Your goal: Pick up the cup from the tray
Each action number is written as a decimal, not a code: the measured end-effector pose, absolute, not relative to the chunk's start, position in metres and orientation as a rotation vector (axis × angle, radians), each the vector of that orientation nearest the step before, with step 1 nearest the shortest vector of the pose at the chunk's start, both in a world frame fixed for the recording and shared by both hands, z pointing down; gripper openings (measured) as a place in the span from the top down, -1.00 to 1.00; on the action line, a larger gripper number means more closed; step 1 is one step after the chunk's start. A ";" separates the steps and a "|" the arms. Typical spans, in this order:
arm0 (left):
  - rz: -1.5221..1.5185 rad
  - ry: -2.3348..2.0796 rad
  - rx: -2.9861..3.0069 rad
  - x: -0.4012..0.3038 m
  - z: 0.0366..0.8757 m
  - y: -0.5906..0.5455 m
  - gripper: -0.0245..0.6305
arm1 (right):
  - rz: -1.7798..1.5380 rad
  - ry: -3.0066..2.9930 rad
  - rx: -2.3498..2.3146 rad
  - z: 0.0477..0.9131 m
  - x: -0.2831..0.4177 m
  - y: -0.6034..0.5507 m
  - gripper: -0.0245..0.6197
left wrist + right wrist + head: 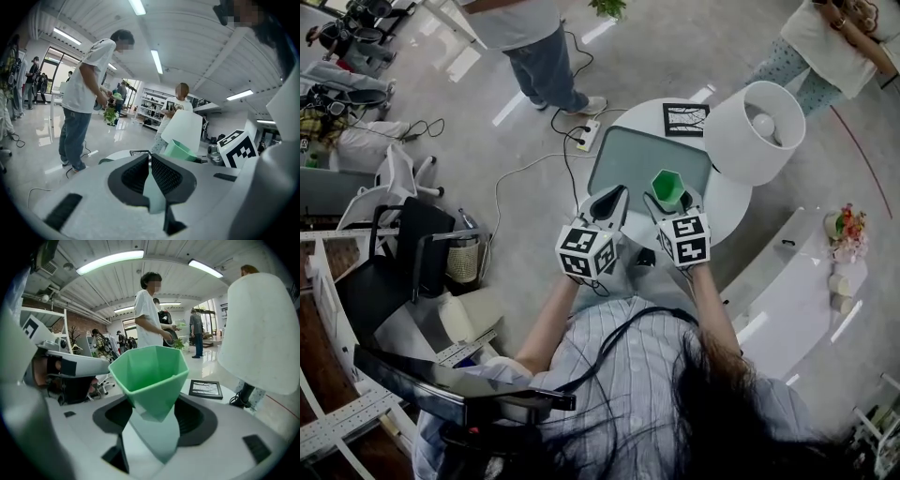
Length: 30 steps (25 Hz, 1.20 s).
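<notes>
A green faceted cup (667, 187) (150, 373) sits between the jaws of my right gripper (669, 200) (154, 414), which is shut on its lower part. The cup is upright, open end up, over the near right part of the grey-green tray (633, 155) on a round white table (727, 202). Its base seems slightly above the tray surface (157, 441). My left gripper (609, 201) (150, 174) hovers over the tray's near edge just left of the cup (180, 151). Its jaws are together with nothing between them.
A white lamp shade (755, 131) (262, 333) stands close to the right of the cup. A black picture frame (685, 119) (205, 389) lies behind the tray. A power strip (586, 134) with cables lies on the floor. A person (539, 47) stands beyond the table.
</notes>
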<state>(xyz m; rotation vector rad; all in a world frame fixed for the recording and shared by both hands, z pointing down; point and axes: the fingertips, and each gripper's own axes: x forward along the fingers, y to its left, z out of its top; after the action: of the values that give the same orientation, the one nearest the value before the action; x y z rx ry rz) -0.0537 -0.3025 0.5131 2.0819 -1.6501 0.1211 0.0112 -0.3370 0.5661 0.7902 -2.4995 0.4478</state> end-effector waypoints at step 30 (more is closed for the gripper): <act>0.139 -1.656 2.188 -0.109 0.490 -0.179 0.88 | 0.442 -2.480 0.808 0.551 -0.049 -0.220 0.04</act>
<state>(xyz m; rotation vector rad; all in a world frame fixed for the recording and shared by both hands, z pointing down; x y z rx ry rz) -0.1090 -0.1795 0.4897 2.1882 -1.6557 0.1393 -0.0491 -0.2196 0.5506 0.8085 -2.4795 0.4421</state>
